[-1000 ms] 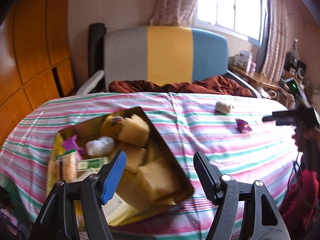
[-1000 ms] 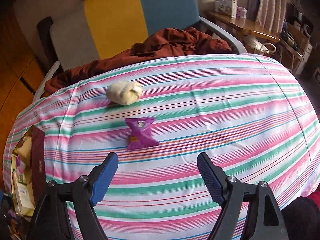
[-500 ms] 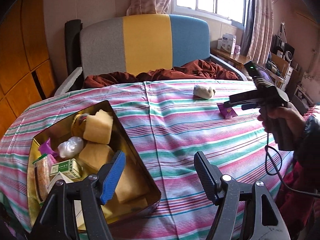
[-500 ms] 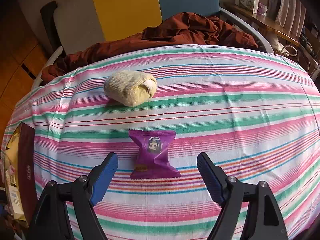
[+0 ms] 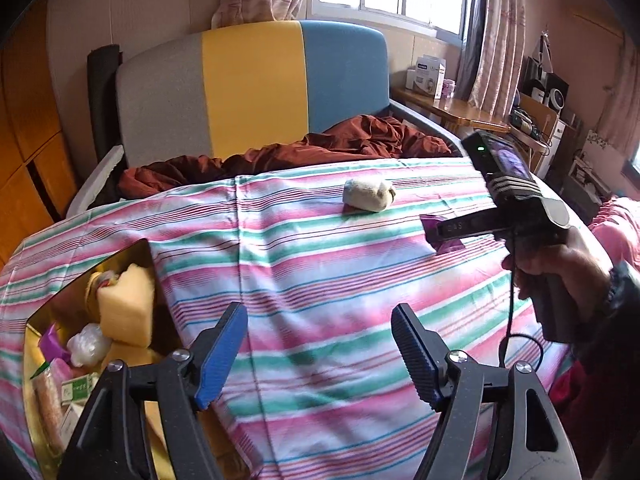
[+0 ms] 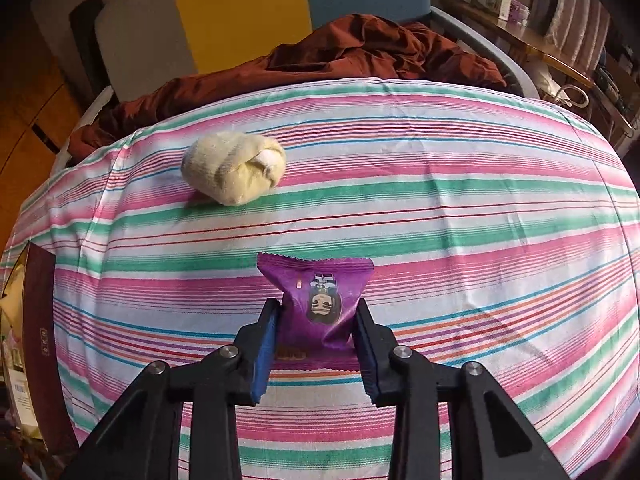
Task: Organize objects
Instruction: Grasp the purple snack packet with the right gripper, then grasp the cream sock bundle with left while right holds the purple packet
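Note:
My right gripper (image 6: 318,312) is shut on a purple snack packet (image 6: 320,304) that lies on the striped tablecloth (image 6: 460,208). The packet also shows in the left wrist view (image 5: 442,236), partly hidden by the right gripper (image 5: 452,228). A rolled cream sock (image 6: 234,172) lies beyond the packet to the left, and shows in the left wrist view (image 5: 368,194) too. My left gripper (image 5: 320,344) is open and empty above the cloth, just right of a gold tin box (image 5: 148,248) holding yellow sponges (image 5: 126,304) and small packets.
A grey, yellow and blue chair back (image 5: 256,92) with a rust-red cloth (image 5: 320,148) stands behind the table. The tin's edge (image 6: 38,320) shows at the far left of the right wrist view. A cluttered wooden desk (image 5: 460,112) stands at the right.
My right gripper moved forward and closed on the purple packet. My left gripper swung right, so the tin box slid toward the left edge of its view.

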